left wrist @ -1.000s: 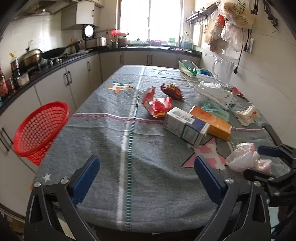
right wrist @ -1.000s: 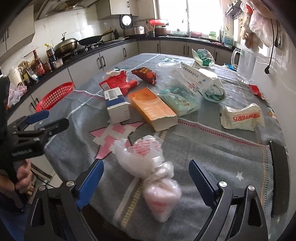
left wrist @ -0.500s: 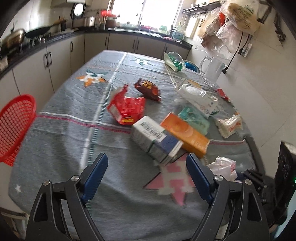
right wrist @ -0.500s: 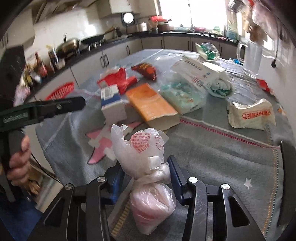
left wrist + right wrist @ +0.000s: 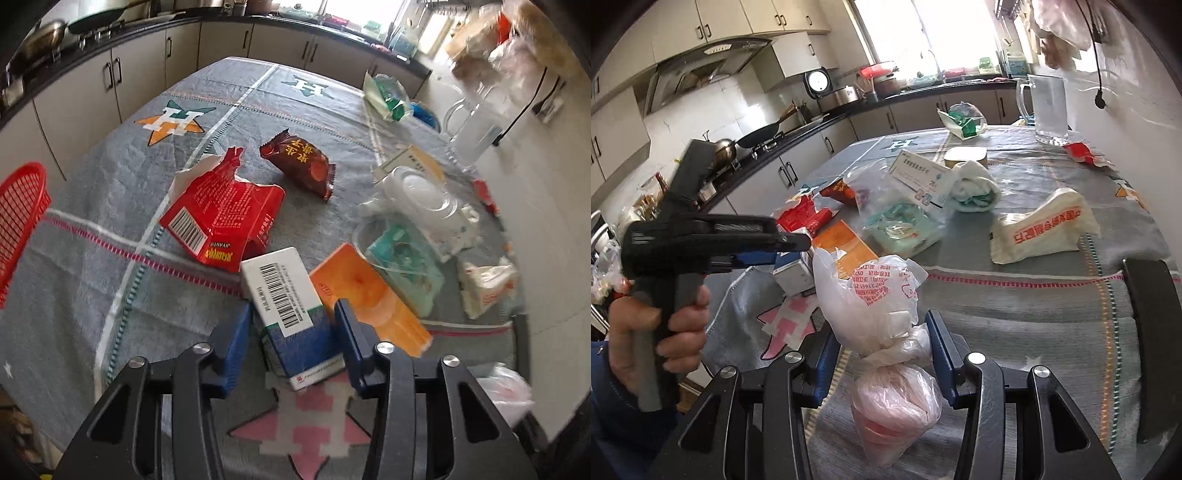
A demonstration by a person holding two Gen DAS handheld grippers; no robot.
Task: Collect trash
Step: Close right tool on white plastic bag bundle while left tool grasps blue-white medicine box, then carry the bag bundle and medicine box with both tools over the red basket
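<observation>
My left gripper point(image 5: 291, 332) is shut on a white and blue carton point(image 5: 291, 310) lying on the grey tablecloth point(image 5: 92, 266). The same carton point(image 5: 792, 269) shows in the right wrist view under the left gripper point(image 5: 790, 243). My right gripper point(image 5: 882, 343) is shut on the knotted neck of a white and pink plastic bag point(image 5: 871, 295) and holds it above the table's near edge. A torn red packet point(image 5: 225, 214), a brown snack bag point(image 5: 299, 162) and an orange box point(image 5: 369, 299) lie just beyond the carton.
A red basket point(image 5: 18, 218) stands off the table's left edge. Clear plastic wrapping with a teal pack point(image 5: 406, 254), a white wrapper point(image 5: 1045, 229), a medicine box point(image 5: 919, 177), a cloth point(image 5: 975, 184) and a glass jug point(image 5: 1047, 107) crowd the right side.
My left gripper moved forward and right and closed on the carton. My right gripper closed on the plastic bag and lifted it off the cloth.
</observation>
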